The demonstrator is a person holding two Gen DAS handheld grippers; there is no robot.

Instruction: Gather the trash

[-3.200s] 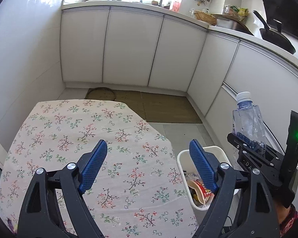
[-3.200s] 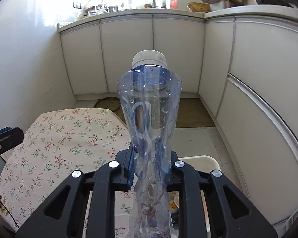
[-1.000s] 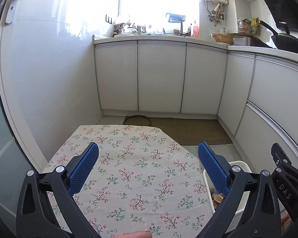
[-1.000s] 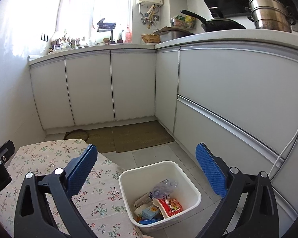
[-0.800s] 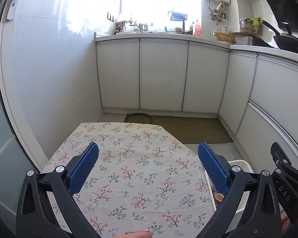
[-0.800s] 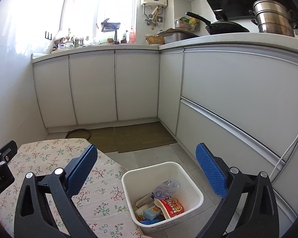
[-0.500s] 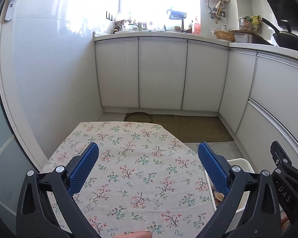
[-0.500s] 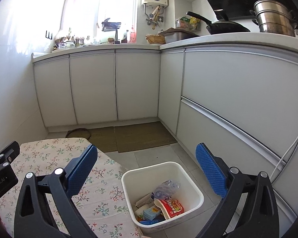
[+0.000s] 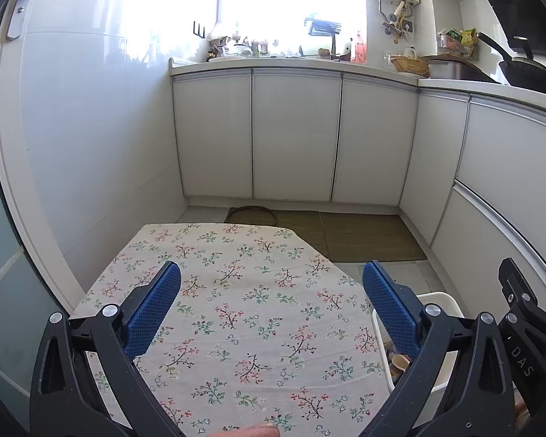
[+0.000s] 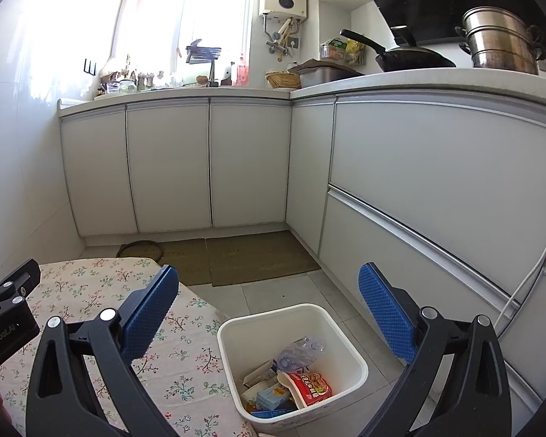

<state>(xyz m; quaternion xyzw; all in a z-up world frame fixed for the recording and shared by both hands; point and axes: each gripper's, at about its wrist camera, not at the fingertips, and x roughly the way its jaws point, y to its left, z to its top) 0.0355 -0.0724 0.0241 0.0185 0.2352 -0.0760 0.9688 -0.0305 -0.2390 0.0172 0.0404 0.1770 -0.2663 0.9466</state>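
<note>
The left gripper (image 9: 271,291) hangs above the table (image 9: 236,291) with its jaws spread wide and nothing between them. Its fingers (image 9: 153,306) are black plastic faced with blue pads of dimpled, knobbly rubber. The table is covered by a cream cloth printed with small red and green flower sprigs; the cloth lies flat, with a few soft creases.

The right gripper (image 10: 269,302) is likewise wide apart and holds nothing, its blue textured pads (image 10: 386,313) framing the bin (image 10: 345,346) on the floor below. The bin is a white plastic tub, squarish with rounded corners and smooth walls, standing just beside the table's edge on pale grey floor tiles. Inside it lies the trash: a crumpled clear plastic bottle (image 10: 300,351) on top, a red printed food packet (image 10: 311,384) curled against the near wall, a light blue packet (image 10: 271,398) and some white card scraps.

Beyond, glossy white cabinets (image 10: 171,167) run round the corner under a pale countertop. Two woven brownish mats (image 10: 251,255) lie on the floor before them. On the counter sit a black pan (image 10: 407,56) and a stacked steel pot (image 10: 502,42).
</note>
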